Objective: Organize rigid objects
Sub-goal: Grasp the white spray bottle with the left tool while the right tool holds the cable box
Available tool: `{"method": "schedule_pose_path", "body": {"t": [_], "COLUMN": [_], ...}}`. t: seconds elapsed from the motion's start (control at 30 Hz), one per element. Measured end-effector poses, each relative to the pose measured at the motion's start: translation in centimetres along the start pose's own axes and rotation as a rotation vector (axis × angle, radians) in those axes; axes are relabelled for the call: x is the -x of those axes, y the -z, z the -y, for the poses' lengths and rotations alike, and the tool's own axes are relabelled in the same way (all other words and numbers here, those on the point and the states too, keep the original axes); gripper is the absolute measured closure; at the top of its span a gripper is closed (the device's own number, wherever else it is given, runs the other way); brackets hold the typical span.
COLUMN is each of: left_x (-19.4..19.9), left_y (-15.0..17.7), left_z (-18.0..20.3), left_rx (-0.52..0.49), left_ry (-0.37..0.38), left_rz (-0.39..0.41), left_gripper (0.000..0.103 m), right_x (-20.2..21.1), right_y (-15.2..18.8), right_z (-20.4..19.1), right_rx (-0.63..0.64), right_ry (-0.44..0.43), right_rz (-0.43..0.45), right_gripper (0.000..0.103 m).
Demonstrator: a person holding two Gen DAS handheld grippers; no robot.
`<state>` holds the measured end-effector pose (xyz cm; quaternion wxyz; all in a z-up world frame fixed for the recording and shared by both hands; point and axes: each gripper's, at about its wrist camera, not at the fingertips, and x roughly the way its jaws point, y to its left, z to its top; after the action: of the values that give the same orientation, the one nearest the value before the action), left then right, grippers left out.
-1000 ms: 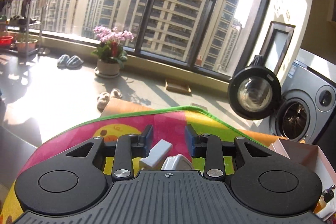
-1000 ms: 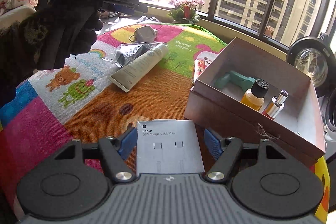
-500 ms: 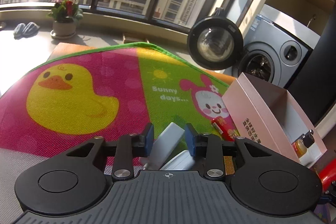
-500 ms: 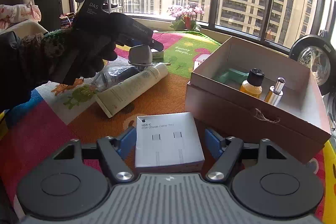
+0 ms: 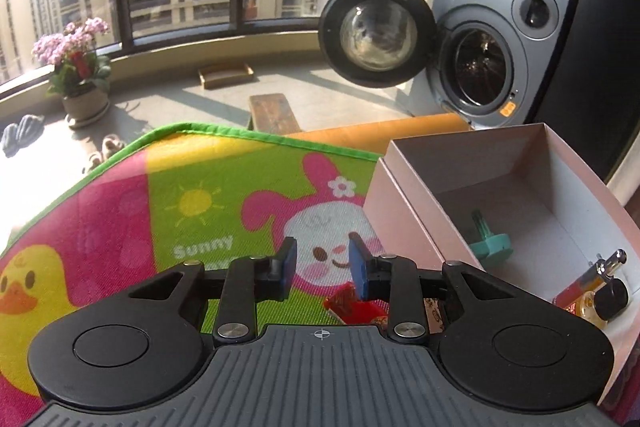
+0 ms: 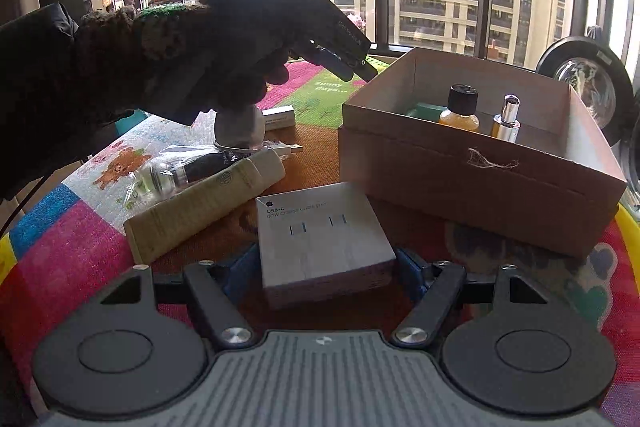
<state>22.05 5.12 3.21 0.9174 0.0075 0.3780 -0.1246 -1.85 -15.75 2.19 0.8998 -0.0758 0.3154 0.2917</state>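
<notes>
Right wrist view, left to right: one gloved left hand [image 6: 168,67] holding the left gripper [image 6: 352,65], raised over the mat near the box's left corner. Below it one grey charger plug [image 6: 239,129] with a USB cable end [image 6: 286,147], one small white box [image 6: 278,118], one clear-wrapped dark bottle [image 6: 180,173], one beige tube [image 6: 204,205] lying flat, all close together on the cartoon mat [image 6: 60,247]. One white USB-C cable box [image 6: 324,239] sits between the right gripper's [image 6: 324,277] blue pads [image 6: 410,269]; jaws spread wide, pads close to the box's sides, contact unclear, cannot tell if it's gripped. Cable box lies on the mat just in front of the cardboard box [image 6: 472,183].

One open cardboard box holds three items: one teal part [image 6: 424,110], one amber bottle with black cap [image 6: 460,109], one amber bottle with silver pump [image 6: 507,119]. Both bottles upright here.

Left wrist view: left gripper [image 5: 322,269] jaws partly spread, nothing between the blue pads [image 5: 289,267]. One red packet [image 5: 354,309] lies on the mat below them, beside the box's [image 5: 404,215] left wall. Behind: one flower pot [image 5: 82,75], one washing machine [image 5: 500,55] with door open.
</notes>
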Motion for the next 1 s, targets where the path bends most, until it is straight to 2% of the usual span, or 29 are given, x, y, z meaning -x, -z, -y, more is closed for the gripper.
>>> {"method": "schedule_pose_path", "body": {"t": [0.03, 0.1, 0.17, 0.27, 0.47, 0.57, 0.63, 0.7, 0.77, 0.83, 0.87, 0.9, 0.97, 1.0], "left_x": [-0.3, 0.0, 1.1, 3.5, 7.9, 11.2, 13.8, 15.7, 16.7, 17.0, 17.3, 17.5, 18.1, 18.2], "left_y": [0.3, 1.5, 2.8, 5.1, 9.3, 10.5, 11.4, 12.6, 14.0, 15.0, 15.4, 15.7, 16.0, 16.0], "left_z": [0.0, 0.2, 0.9, 1.7, 2.6, 2.6, 2.4, 2.5, 2.9, 2.9, 2.7, 2.5, 1.7, 1.4], "left_rx": [-0.016, -0.026, -0.06, -0.078, -0.026, 0.051, 0.083, 0.068, 0.028, 0.016, 0.023, 0.038, 0.079, 0.097], "left_ry": [0.017, 0.082, 0.113, 0.172, 0.235, 0.255, 0.229, 0.16, 0.078, 0.032, 0.022, 0.021, 0.037, 0.048], "left_rz": [-0.025, -0.057, -0.059, -0.078, -0.092, -0.018, 0.039, 0.072, 0.073, 0.056, 0.054, 0.057, 0.071, 0.074], "left_gripper": [0.079, 0.08, 0.078, 0.079, 0.078, 0.078, 0.078, 0.078, 0.077, 0.077, 0.077, 0.077, 0.077, 0.078], "right_x": [0.4, 1.1, 1.8, 2.1, 2.2, 2.2, 2.3, 2.3, 1.8, 0.7, 0.1, -1.2, -2.8, -3.7], "right_y": [0.1, 0.5, 1.2, 1.5, 1.4, 1.6, 1.4, 0.9, 0.0, -1.1, -1.5, -2.3, -3.2, -3.5], "right_z": [0.1, 0.1, 0.4, 1.2, 1.7, 0.5, 0.3, 0.2, -0.3, -1.0, -1.3, -1.9, -3.2, -3.6], "right_rx": [0.003, 0.024, 0.045, 0.011, -0.028, -0.004, 0.002, 0.007, 0.049, 0.1, 0.116, 0.142, 0.198, 0.213], "right_ry": [0.01, 0.034, 0.056, 0.05, 0.023, 0.019, 0.024, 0.029, 0.027, 0.016, 0.012, 0.01, 0.036, 0.026], "right_rz": [0.007, 0.018, 0.029, 0.023, 0.014, 0.025, 0.035, 0.054, 0.065, 0.057, 0.043, 0.011, 0.001, -0.027], "right_gripper": [0.03, 0.03, 0.03, 0.03, 0.026, 0.023, 0.023, 0.023, 0.023, 0.025, 0.034, 0.048, 0.051, 0.058]}}
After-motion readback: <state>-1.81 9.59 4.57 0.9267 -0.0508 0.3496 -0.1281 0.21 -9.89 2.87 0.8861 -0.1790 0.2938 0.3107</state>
